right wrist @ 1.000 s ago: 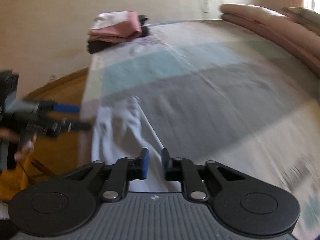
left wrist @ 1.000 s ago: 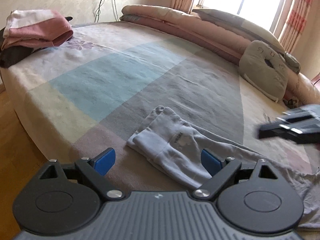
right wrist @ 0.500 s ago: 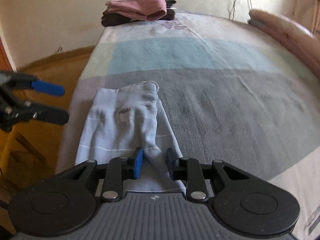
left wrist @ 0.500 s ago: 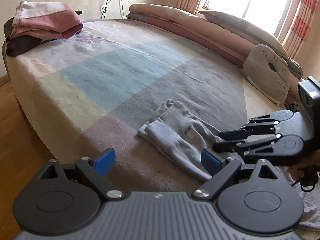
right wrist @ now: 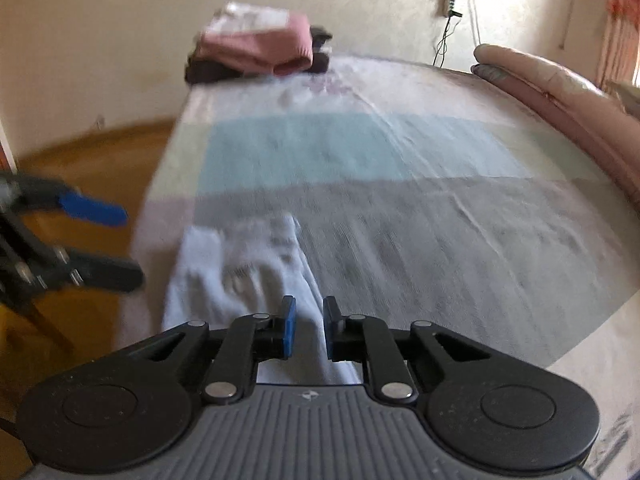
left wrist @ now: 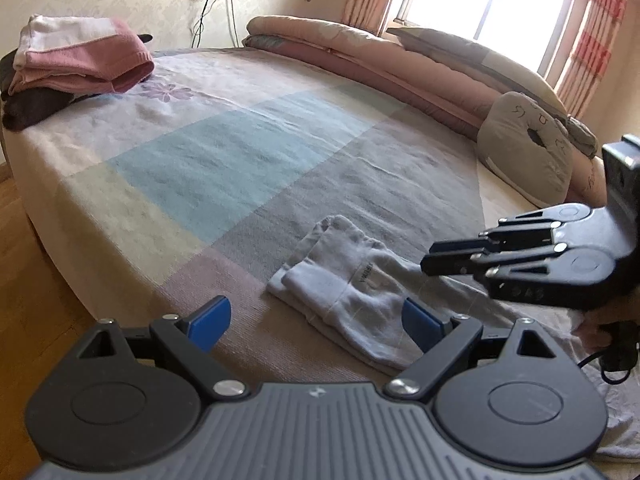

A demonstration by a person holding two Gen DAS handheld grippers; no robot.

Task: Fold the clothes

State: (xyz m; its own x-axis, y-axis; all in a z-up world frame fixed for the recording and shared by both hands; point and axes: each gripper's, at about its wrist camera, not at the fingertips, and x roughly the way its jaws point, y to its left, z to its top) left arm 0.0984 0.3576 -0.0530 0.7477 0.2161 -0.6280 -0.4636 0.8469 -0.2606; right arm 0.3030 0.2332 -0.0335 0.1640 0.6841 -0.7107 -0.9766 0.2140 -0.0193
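Note:
A light blue-grey garment [left wrist: 352, 288] lies partly folded near the bed's front edge, its long part trailing to the right. My left gripper [left wrist: 316, 320] hovers just before it, jaws wide open and nothing between them. My right gripper [left wrist: 428, 258] reaches in from the right, low over the garment's far side. Its jaws are closing to a narrow gap. In the right wrist view the garment [right wrist: 240, 272] runs under the right gripper [right wrist: 308, 320]. The cloth shows through the gap, but I see no pad pressing on it. The left gripper [right wrist: 120, 244] appears blurred at that view's left.
A stack of folded pink and dark clothes [left wrist: 80, 60] sits at the bed's far left corner. A rolled quilt [left wrist: 360, 52] and a grey cushion [left wrist: 524, 152] line the far side. Wooden floor [left wrist: 24, 280] lies beyond the bed's rounded edge.
My right gripper came in from the right and down over the garment. Its jaws widened a little, then narrowed again. The left gripper stayed open and still.

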